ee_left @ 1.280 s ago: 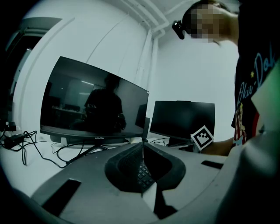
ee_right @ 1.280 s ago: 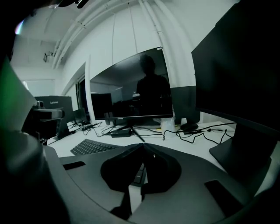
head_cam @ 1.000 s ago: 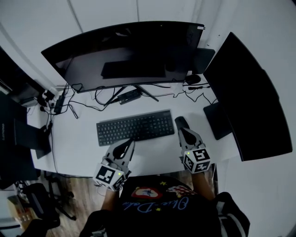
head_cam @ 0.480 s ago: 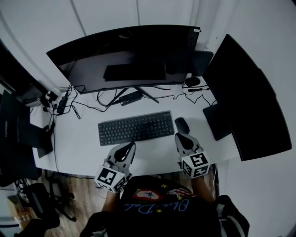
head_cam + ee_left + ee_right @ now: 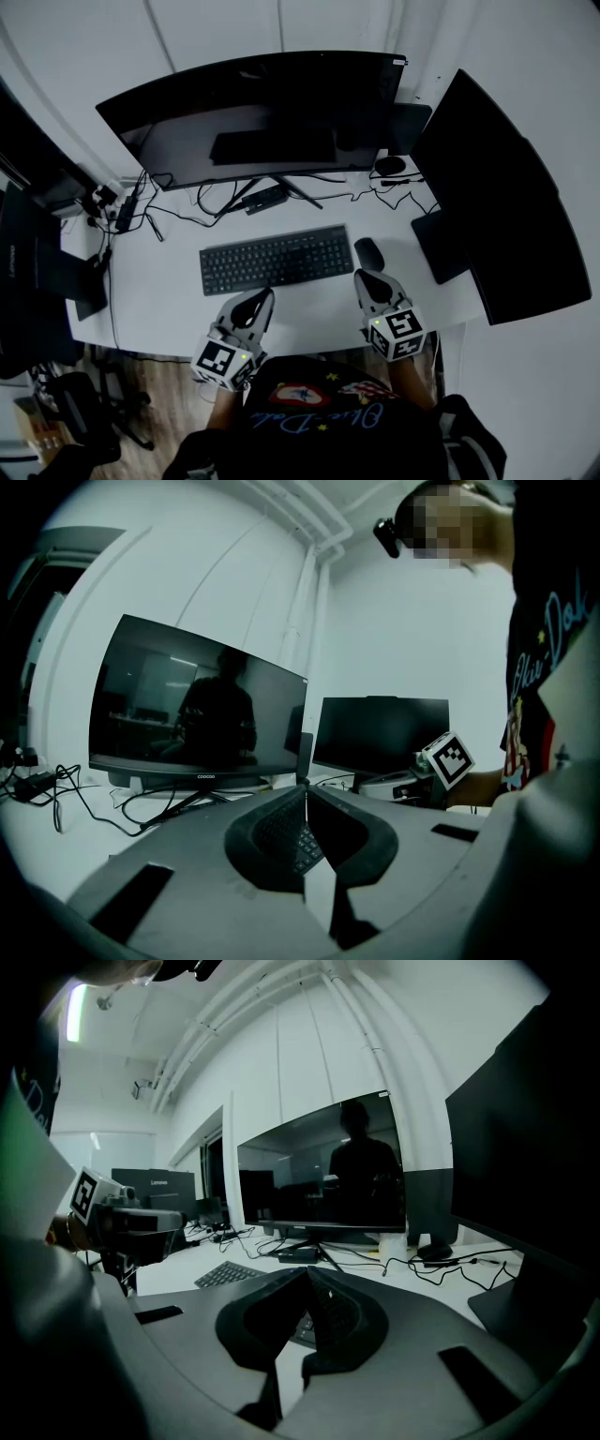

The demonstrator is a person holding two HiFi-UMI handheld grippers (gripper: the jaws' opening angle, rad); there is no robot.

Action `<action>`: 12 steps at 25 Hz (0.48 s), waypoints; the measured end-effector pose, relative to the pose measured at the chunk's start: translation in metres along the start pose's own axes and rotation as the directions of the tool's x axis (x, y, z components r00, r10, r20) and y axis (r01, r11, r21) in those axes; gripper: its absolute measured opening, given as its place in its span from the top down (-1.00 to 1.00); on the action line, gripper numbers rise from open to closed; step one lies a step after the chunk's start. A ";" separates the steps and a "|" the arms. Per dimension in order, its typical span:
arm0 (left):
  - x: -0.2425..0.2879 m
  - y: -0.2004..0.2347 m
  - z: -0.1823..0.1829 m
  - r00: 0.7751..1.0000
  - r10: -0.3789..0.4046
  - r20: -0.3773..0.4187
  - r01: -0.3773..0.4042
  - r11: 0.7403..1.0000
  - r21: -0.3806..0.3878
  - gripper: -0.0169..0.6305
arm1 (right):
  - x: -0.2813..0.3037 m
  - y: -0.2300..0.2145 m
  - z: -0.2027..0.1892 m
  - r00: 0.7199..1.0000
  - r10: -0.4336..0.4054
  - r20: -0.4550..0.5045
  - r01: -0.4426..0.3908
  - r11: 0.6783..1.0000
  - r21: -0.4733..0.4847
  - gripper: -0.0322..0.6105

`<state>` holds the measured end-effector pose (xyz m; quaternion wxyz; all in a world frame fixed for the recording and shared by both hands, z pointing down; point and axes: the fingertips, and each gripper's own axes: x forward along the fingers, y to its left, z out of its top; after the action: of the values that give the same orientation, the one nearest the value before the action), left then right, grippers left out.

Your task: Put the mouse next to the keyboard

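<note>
The fingers (image 5: 336, 1318) of the 2 grippers are clenched on nothing. The right gripper (image 5: 367, 278) sits just frontward of the mouse (image 5: 368, 253); the left gripper (image 5: 262, 298) is near the tabletop's (image 5: 159, 300) front edge. The mouse lies just beside the keyboard's (image 5: 275, 259) right end, so placing looks done; withdraw straight toward the front edge, without nudging it. A wide monitor (image 5: 253, 117), a side monitor (image 5: 497, 197) and loose cables (image 5: 211, 202) crowd the back edge.

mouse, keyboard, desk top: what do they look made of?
Mouse: probably plastic, black and matte; a smooth rounded shell with no glare.
Keyboard: probably plastic, dark grey and matte; rows of low moulded keys in a thin frame.
Desk top: white and smooth, perhaps laminate or painted board; even colour with no grain showing. The look does not settle which.
</note>
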<state>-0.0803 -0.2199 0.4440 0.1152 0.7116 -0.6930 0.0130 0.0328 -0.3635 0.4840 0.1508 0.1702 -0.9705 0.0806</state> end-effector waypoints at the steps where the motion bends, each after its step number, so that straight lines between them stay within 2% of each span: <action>1: 0.000 0.000 0.000 1.000 0.000 -0.002 0.000 1.000 -0.004 0.94 | 0.000 0.000 0.000 1.000 0.000 -0.001 0.000 1.000 -0.001 0.90; 6: -0.004 0.003 -0.004 1.000 0.005 -0.028 -0.005 1.000 -0.001 0.94 | -0.001 0.001 0.000 1.000 -0.005 -0.002 0.005 1.000 -0.001 0.90; 12: -0.002 0.001 -0.001 1.000 -0.005 -0.006 0.004 1.000 -0.015 0.94 | -0.002 0.000 -0.001 1.000 -0.012 -0.004 0.012 1.000 0.000 0.90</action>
<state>-0.0811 -0.2174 0.4443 0.1229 0.7122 -0.6911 0.0097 0.0352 -0.3630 0.4845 0.1531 0.1756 -0.9692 0.0798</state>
